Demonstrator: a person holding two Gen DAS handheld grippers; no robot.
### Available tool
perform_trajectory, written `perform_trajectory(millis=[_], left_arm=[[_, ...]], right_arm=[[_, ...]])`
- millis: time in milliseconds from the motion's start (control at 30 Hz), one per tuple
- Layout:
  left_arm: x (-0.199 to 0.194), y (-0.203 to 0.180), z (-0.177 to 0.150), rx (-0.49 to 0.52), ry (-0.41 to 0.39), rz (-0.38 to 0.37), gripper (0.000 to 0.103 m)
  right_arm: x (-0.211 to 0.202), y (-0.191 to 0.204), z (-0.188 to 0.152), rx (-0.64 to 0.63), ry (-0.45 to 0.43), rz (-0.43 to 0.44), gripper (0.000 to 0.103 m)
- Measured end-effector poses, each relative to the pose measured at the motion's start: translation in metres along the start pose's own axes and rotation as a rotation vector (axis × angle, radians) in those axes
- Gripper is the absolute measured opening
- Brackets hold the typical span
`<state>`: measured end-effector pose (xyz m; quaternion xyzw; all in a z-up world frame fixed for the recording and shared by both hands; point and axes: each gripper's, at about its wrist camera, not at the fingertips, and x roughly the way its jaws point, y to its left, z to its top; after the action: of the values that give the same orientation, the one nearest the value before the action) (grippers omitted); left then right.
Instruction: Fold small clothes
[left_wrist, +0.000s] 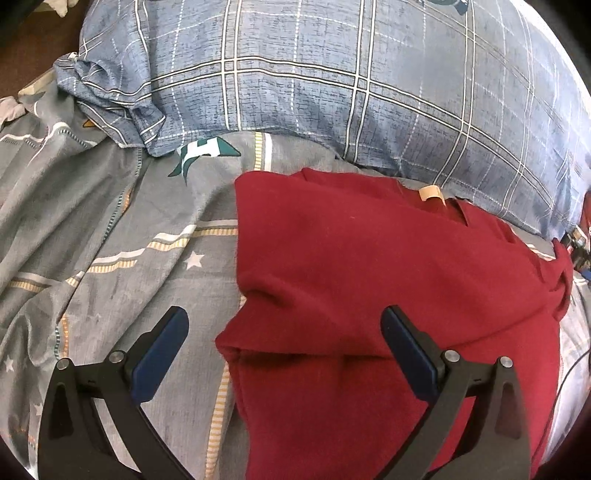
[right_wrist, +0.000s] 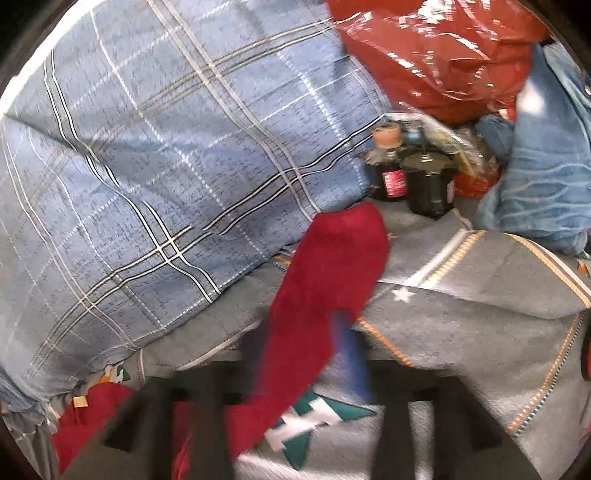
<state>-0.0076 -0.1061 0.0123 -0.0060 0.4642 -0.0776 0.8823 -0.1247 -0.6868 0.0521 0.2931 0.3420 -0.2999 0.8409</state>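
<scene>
A: Status on the fold?

B: One grey printed bedsheet (left_wrist: 155, 206) was seen under everything, one blue plaid pillow (left_wrist: 332, 81) behind. One red shirt (left_wrist: 369, 277) was laid flat on the bedsheet, just in front of the pillow. The left side appeared folded in; the collar tag was visible up top. Judged partly folded.

A: What was left?

B: One red sleeve (right_wrist: 332, 280) was seen raised at the right gripper (right_wrist: 295, 373). It had yet to be laid over the body, then a final fold.

A: Grippers?

B: The left gripper (left_wrist: 284, 325) was spread wide above the shirt's near edge, nothing clamped. The right was blurred; the sleeve was draped across its jaws, but a grip couldn't be confirmed.

A: Clutter?

B: Two dark bottles (right_wrist: 410, 184), one red plastic bag (right_wrist: 436, 51).
</scene>
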Motion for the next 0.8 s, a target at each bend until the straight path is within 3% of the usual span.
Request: perform_trajectory(millis=[200, 233, 267, 300, 333, 367, 567, 733, 800], left_arm=[[0.01, -0.003, 0.003, 0.008, 0.018, 0.013, 0.103], [0.012, -0.004, 0.003, 0.016, 0.024, 0.016, 0.103], [0.014, -0.005, 0.003, 0.027, 0.031, 0.023, 0.103], [0.016, -0.006, 0.003, 0.037, 0.035, 0.027, 0.103], [0.015, -0.006, 0.002, 0.042, 0.035, 0.027, 0.103], [0.014, -0.006, 0.002, 0.042, 0.034, 0.027, 0.103], [-0.005, 0.0, 0.005, 0.01, -0.012, -0.003, 0.103], [-0.016, 0.008, 0.008, -0.027, -0.038, -0.024, 0.103], [-0.019, 0.013, 0.008, -0.049, -0.044, -0.03, 0.103]], right_arm=[[0.066, 0.032, 0.01, -0.052, 0.076, -0.121, 0.062], [0.078, 0.034, 0.01, -0.081, 0.097, -0.163, 0.059], [0.084, 0.038, 0.009, -0.124, 0.091, -0.206, 0.045], [0.087, 0.042, 0.009, -0.172, 0.075, -0.254, 0.039], [0.088, 0.043, 0.009, -0.2, 0.074, -0.261, 0.027], [0.085, 0.039, 0.01, -0.19, 0.075, -0.237, 0.008], [0.015, -0.014, 0.012, 0.019, -0.015, 0.128, 0.008], [-0.071, -0.014, 0.008, 0.023, -0.102, 0.427, 0.008], [-0.096, 0.002, 0.003, -0.012, -0.11, 0.501, 0.008]])
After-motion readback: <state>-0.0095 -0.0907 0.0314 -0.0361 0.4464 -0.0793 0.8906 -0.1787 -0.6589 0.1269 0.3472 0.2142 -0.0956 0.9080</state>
